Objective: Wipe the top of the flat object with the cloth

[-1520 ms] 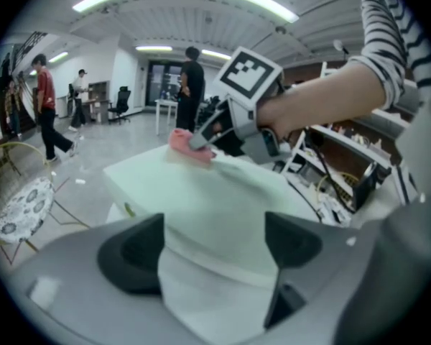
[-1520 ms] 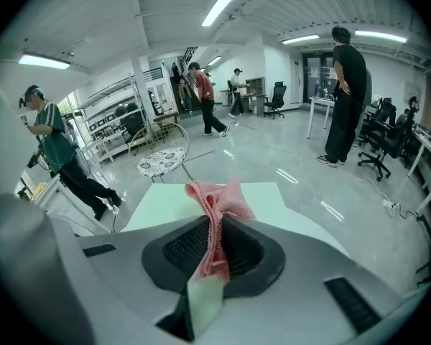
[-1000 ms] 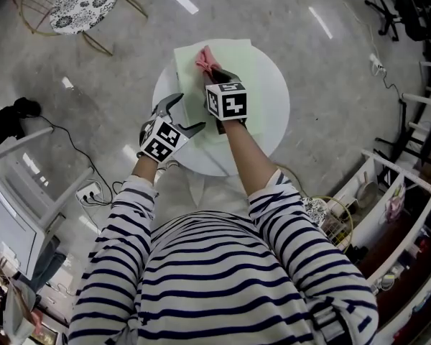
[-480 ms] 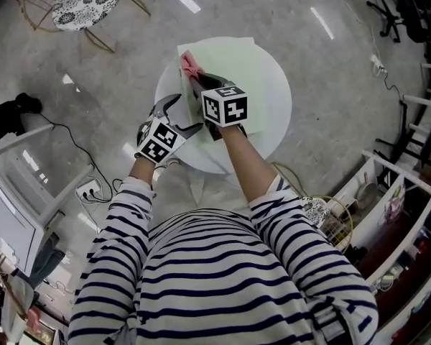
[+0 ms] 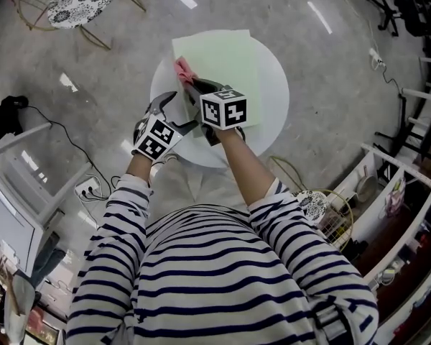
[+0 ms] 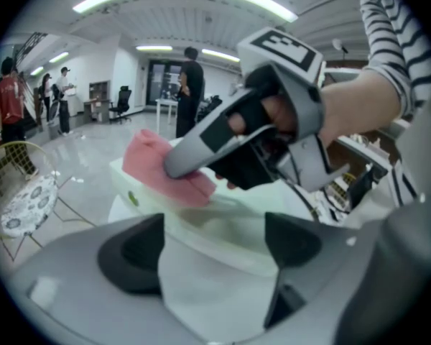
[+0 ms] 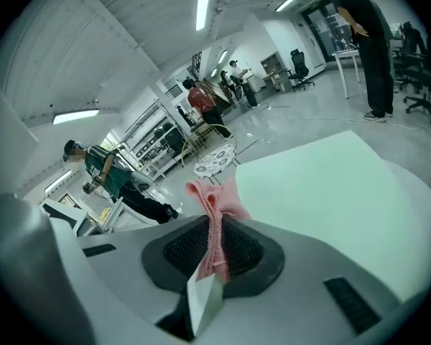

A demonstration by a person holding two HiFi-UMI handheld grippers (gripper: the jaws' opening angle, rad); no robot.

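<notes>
A: Right tool, pinching what?

B: Pinching a pink cloth. Jaws closing tight on a fold of it, loose end bunching out past the tips.

A: Touching down where?

B: Pressing onto the top of the pale green flat board, by its left edge, toward the near-left corner. Judging from that, wiping under way, with the middle and right of the top probably waiting.

A: Left tool doing anything?

B: Carrying nothing. Jaws standing wide apart, hovering just beside the board's near-left edge, over the round white counter. Pointing at that edge, not gripping it. Touching or not, impossible to tell.

A: Doing the stroke well, then?

B: Holding the clamp firm, so no slipping of the cloth out of the jaws. Tilting the right tool low enough for the bunched cloth, not the hard jaw tips, to be rubbing the surface. Dragging in straight, overlapping passes from the left edge across to the right.

A: Watching for anything?

B: Watching the board itself. Seemingly lying loose on the counter, far corners reaching past the rim, so likely sliding under a hard push. Pressing lightly and evenly. Bringing the left tool down onto the near edge as a brace, should shifting start.
</notes>
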